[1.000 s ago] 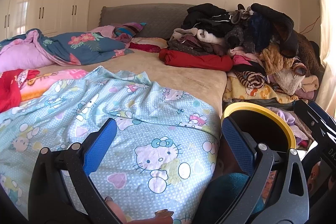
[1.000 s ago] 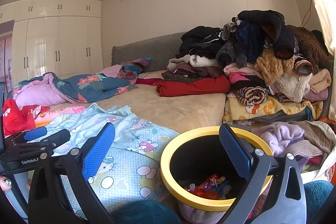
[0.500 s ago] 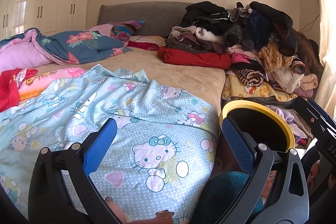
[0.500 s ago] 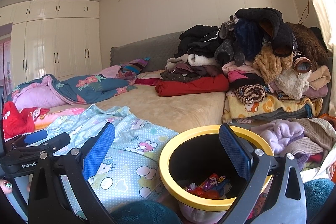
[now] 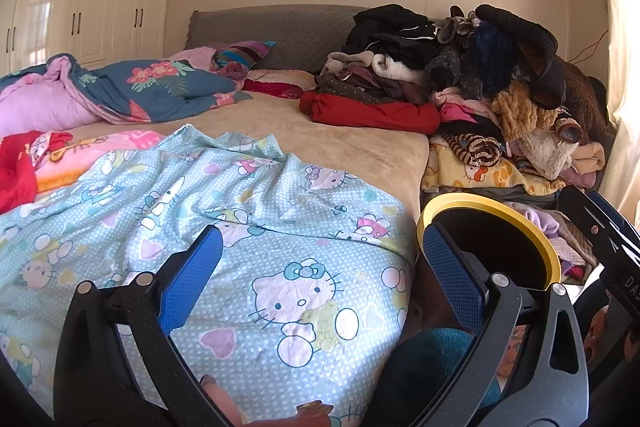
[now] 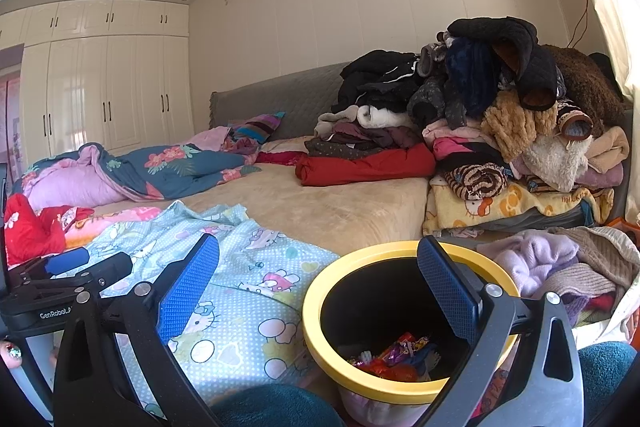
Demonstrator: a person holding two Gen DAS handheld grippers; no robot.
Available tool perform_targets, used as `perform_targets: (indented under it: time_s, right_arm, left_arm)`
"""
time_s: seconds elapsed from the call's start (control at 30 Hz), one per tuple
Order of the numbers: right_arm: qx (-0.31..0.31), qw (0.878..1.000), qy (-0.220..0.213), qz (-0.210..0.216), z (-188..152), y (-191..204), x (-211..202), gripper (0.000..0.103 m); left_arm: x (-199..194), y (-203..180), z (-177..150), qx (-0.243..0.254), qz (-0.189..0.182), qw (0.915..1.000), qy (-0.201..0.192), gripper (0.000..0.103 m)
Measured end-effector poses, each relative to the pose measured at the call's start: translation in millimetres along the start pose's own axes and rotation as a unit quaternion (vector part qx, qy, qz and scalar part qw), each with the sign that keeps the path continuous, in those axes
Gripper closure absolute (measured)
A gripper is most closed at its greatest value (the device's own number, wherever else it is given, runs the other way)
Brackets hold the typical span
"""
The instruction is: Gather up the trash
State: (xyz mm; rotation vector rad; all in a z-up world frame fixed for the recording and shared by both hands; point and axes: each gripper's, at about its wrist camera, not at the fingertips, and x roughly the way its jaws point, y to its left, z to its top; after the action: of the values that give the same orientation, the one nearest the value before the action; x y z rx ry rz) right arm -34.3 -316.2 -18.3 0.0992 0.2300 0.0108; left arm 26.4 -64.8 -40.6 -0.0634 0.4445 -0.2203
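Cream wardrobes [image 6: 104, 95] and a cluttered bed [image 6: 332, 207] fill the bedroom. Beside the bed stands the yellow-rimmed trash bin [image 6: 320, 331], with bright candy wrappers [image 6: 400, 353] lying at its bottom. Both the left gripper [image 5: 320, 267] and right gripper [image 6: 318, 273] have jaws wide apart, holding nothing.

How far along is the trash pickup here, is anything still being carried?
Some looks done: colorful wrappers already lie at the bottom of the yellow-rimmed bin. Nothing is in hand: the right gripper and left gripper both hang open and empty. As for what is left, no loose trash shows on the Hello Kitty sheet, so little may remain.
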Motion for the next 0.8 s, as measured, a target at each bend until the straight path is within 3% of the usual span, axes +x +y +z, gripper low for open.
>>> perform_targets:
  time_s: [0.8]
  right_arm:
    - [0.0,1.0,-0.002,-0.003,-1.1,-2.2,-1.0,0.006]
  left_arm:
    - [0.5,-3.0,3.1,0.0,-0.004,1.0,-0.003,0.011]
